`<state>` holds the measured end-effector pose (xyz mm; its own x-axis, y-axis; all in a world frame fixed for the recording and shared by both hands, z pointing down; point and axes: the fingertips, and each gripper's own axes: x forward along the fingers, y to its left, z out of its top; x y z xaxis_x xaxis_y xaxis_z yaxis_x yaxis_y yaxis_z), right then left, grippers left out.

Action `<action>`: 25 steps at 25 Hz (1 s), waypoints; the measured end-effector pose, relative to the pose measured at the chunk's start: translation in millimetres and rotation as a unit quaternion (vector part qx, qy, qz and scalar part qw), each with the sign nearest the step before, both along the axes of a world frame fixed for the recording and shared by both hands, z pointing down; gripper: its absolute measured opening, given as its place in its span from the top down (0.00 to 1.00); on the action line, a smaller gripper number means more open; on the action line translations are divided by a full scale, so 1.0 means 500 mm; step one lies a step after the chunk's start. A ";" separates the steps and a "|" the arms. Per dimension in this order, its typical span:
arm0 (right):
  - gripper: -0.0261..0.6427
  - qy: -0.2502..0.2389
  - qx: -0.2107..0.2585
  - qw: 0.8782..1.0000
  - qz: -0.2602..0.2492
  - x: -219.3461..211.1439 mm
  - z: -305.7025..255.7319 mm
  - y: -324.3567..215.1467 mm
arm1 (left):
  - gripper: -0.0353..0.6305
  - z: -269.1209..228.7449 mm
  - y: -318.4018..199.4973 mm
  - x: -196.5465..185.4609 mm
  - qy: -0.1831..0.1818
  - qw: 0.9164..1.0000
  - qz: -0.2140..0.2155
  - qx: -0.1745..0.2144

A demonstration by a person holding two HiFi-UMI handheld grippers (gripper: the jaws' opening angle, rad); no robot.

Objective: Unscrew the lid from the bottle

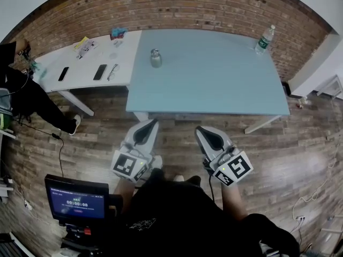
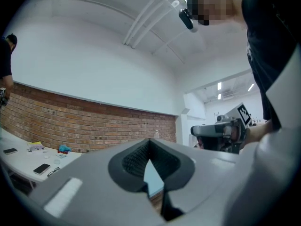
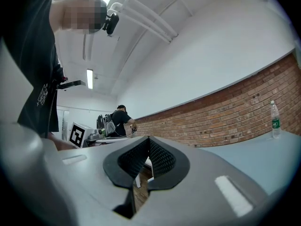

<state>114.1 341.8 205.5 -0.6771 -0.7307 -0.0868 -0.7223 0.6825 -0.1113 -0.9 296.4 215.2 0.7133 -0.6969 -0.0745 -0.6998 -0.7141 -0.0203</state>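
Observation:
A small greyish bottle (image 1: 155, 58) with a metal lid stands upright on the blue table (image 1: 214, 84), near its far left part. A clear water bottle (image 1: 265, 39) (image 3: 274, 120) stands at the far right corner. Both grippers hover over the wooden floor, short of the table's near edge and close to the person's body. My left gripper (image 1: 149, 125) (image 2: 149, 144) is shut with nothing in it. My right gripper (image 1: 202, 131) (image 3: 148, 141) is likewise shut and empty. Each points level toward the table. The right gripper's body (image 2: 221, 131) shows in the left gripper view.
A white table (image 1: 80, 68) adjoins the blue one on the left, carrying two phones (image 1: 99, 72), glasses and small items. A person (image 1: 21, 90) sits at its far left. A timer screen (image 1: 75, 202) stands at lower left. A brick wall lies behind the tables.

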 end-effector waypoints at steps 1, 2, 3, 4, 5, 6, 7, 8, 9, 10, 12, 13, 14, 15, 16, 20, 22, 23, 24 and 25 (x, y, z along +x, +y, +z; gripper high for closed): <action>0.96 0.000 -0.001 1.000 0.001 0.002 0.002 0.001 | 0.95 0.002 0.002 0.003 -0.002 1.000 0.004 0.000; 0.96 0.001 -0.002 1.000 0.002 0.004 0.004 0.003 | 0.95 0.003 0.005 0.007 -0.002 1.000 0.008 0.000; 0.96 0.002 -0.002 1.000 0.002 0.006 0.005 0.005 | 0.95 0.005 0.009 0.010 -0.002 1.000 0.012 -0.002; 0.96 0.003 -0.002 1.000 0.003 0.006 0.005 0.004 | 0.95 0.006 0.009 0.012 -0.001 1.000 0.016 -0.005; 0.96 0.003 -0.002 1.000 0.003 0.003 0.003 -0.001 | 0.95 0.008 0.005 0.011 0.000 1.000 0.019 -0.009; 0.96 0.004 -0.002 1.000 0.004 -0.003 0.002 -0.012 | 0.95 0.009 -0.007 0.006 0.001 1.000 0.023 -0.013; 0.96 0.005 -0.004 1.000 0.005 -0.012 0.000 -0.029 | 0.95 0.011 -0.025 -0.002 0.002 0.999 0.027 -0.017; 0.96 0.007 -0.005 1.000 0.006 -0.021 0.000 -0.048 | 0.95 0.012 -0.045 -0.010 0.004 0.999 0.031 -0.020; 0.96 0.009 -0.007 1.000 0.008 -0.027 0.000 -0.063 | 0.95 0.013 -0.061 -0.015 0.006 0.999 0.035 -0.021; 0.96 0.010 -0.009 1.000 0.010 -0.030 0.001 -0.074 | 0.95 0.012 -0.072 -0.018 0.008 0.999 0.037 -0.022; 0.96 0.012 -0.012 1.000 0.014 -0.037 0.001 -0.096 | 0.95 0.013 -0.096 -0.024 0.009 0.999 0.040 -0.022; 0.96 0.014 -0.013 1.000 0.016 -0.042 0.002 -0.113 | 0.95 0.014 -0.114 -0.029 0.008 0.999 0.041 -0.023; 0.96 0.015 -0.015 1.000 0.018 -0.049 0.002 -0.129 | 0.95 0.016 -0.132 -0.034 0.006 0.999 0.044 -0.024; 0.96 0.016 -0.016 1.000 0.020 -0.054 0.001 -0.144 | 0.95 0.016 -0.147 -0.038 0.004 0.999 0.046 -0.024; 0.96 0.018 -0.016 0.999 0.021 -0.058 -0.001 -0.156 | 0.95 0.016 -0.159 -0.041 0.004 0.999 0.049 -0.024; 0.96 0.023 -0.015 0.999 0.030 -0.067 -0.007 -0.189 | 0.95 0.013 -0.200 -0.051 0.006 0.998 0.055 -0.022; 0.96 0.025 -0.015 0.999 0.034 -0.071 -0.010 -0.203 | 0.95 0.011 -0.216 -0.055 0.009 0.998 0.057 -0.022; 0.96 0.025 -0.015 0.999 0.037 -0.073 -0.012 -0.209 | 0.95 0.009 -0.223 -0.057 0.009 0.998 0.060 -0.021; 0.96 0.025 -0.014 0.999 0.040 -0.076 -0.014 -0.215 | 0.95 0.007 -0.230 -0.059 0.010 0.998 0.062 -0.021; 0.96 0.024 -0.013 0.999 0.043 -0.080 -0.017 -0.222 | 0.95 0.005 -0.238 -0.062 0.011 0.998 0.065 -0.020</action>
